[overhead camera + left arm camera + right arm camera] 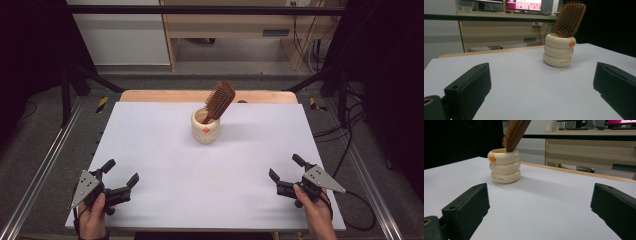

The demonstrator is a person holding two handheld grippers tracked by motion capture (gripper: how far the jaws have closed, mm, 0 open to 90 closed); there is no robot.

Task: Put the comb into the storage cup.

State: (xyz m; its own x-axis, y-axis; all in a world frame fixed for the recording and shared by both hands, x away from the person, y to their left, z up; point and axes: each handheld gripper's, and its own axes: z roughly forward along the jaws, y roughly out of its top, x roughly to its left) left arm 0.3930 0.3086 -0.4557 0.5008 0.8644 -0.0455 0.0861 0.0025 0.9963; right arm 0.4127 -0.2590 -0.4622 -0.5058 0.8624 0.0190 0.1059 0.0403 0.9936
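A wooden hairbrush (220, 100) stands handle-down in a cream ringed holder (205, 127) at the far middle of the white table (165, 165), its head tilted to the right. The left gripper (121, 173) and right gripper (285, 167) sit at the near corners, jaws spread wide, holding nothing, well apart from the holder.

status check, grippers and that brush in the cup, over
Left gripper and right gripper open, empty, near table edge. Hairbrush leaning handle-down in cream cup. Path clear.
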